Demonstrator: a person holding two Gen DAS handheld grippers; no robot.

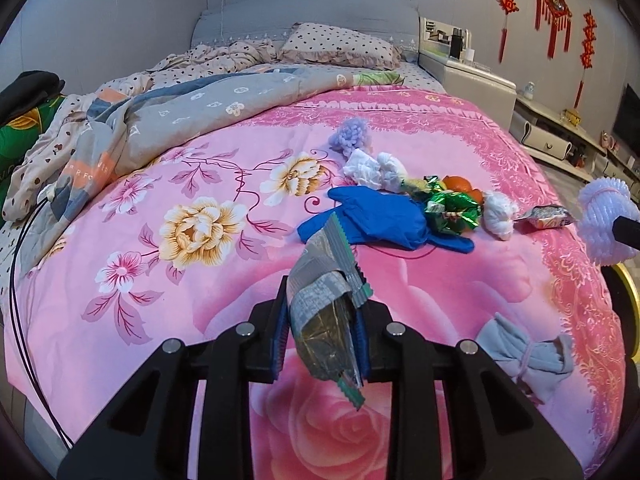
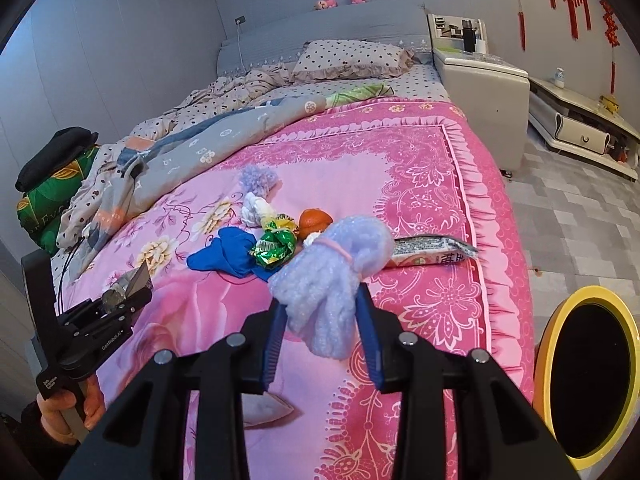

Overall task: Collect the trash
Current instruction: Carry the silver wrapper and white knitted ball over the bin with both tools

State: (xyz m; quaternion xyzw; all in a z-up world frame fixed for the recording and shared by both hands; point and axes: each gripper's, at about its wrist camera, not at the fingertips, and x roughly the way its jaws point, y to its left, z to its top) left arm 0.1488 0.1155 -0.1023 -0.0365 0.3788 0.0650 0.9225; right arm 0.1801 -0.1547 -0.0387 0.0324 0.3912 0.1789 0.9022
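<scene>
My left gripper [image 1: 322, 300] is shut on a grey-green snack wrapper [image 1: 326, 304] held above the pink bedspread; it also shows in the right wrist view [image 2: 124, 292]. My right gripper [image 2: 322, 304] is shut on a lilac foam fruit net [image 2: 332, 276], held above the bed's right side; the net also shows at the right edge of the left wrist view [image 1: 606, 220]. On the bed lie a blue glove [image 1: 380, 220], green foil wrappers [image 1: 452, 208], white tissue wads [image 1: 376, 170], an orange [image 1: 460, 184], a second lilac net [image 1: 350, 136] and a snack packet [image 2: 432, 250].
A yellow-rimmed bin with a dark inside [image 2: 592, 380] stands on the floor right of the bed. A grey cloth bow [image 1: 524, 354] lies near the bed's front right. A rumpled quilt [image 1: 180, 108] and pillow [image 1: 340, 46] cover the far bed. A bedside cabinet [image 2: 480, 80] stands beyond.
</scene>
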